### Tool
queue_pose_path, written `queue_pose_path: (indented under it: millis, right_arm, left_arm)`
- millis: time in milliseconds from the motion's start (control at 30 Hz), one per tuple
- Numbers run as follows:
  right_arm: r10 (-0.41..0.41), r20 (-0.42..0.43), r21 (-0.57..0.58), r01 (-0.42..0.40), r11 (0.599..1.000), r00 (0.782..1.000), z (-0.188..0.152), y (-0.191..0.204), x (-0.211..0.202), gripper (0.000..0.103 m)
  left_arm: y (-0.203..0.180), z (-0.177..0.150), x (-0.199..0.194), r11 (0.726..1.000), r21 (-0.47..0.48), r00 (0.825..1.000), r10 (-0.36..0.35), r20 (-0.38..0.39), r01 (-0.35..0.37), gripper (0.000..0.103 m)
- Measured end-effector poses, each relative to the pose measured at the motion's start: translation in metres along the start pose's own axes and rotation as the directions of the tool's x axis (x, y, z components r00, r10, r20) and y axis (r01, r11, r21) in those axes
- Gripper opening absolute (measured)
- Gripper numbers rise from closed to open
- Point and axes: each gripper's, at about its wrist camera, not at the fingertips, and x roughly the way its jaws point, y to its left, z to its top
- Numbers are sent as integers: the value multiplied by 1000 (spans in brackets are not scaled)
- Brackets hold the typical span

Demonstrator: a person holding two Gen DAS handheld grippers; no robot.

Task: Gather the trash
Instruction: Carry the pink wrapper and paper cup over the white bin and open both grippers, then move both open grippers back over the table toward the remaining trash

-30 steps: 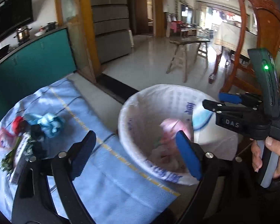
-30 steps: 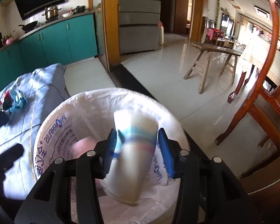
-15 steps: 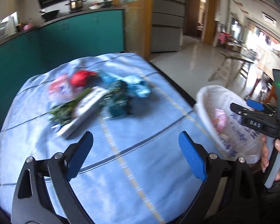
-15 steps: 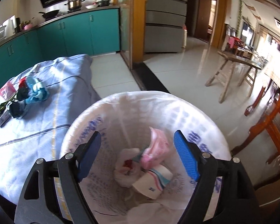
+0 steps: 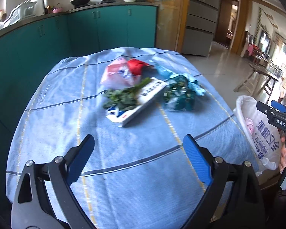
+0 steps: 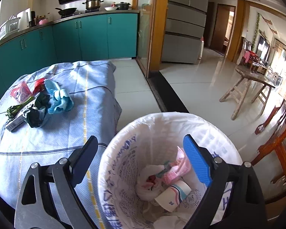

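Blue cloth: covers the table (image 5: 135, 164), trash pile sits on its far half
Left gripper (image 5: 139, 152): hovers level over the table's near edge, jaws wide apart, nothing in them
Right gripper (image 6: 141, 154): held over the bin (image 6: 124, 133) just right of the table, jaws apart, empty
Pile: pink bag (image 5: 118, 74), red wrapper (image 5: 136, 65), greens (image 5: 124, 97), white box (image 5: 143, 101), teal wrapper (image 5: 179, 93)
Right view only: paper cup (image 6: 173, 193) and pink scraps (image 6: 178, 168) down in the bin
Left view only: right hand (image 5: 284, 152) gripping its handle beside the bin
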Motion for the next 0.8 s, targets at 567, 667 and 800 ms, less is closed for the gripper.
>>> queue_pose_path:
  millis: [567, 667, 800]
  right_arm:
    - [41, -37, -63, -44, 997, 998, 6, 32, 18, 89]
    - [105, -34, -67, -107, 992, 994, 14, 44, 21, 89]
    - [238, -47, -51, -240, 969, 970, 35, 64, 29, 89]
  left_arm:
    - [25, 4, 6, 998, -53, 999, 38, -6, -39, 94]
    - [36, 3, 6, 995, -86, 999, 50, -17, -51, 94]
    - [48, 1, -3, 991, -96, 995, 99, -2, -98, 94]
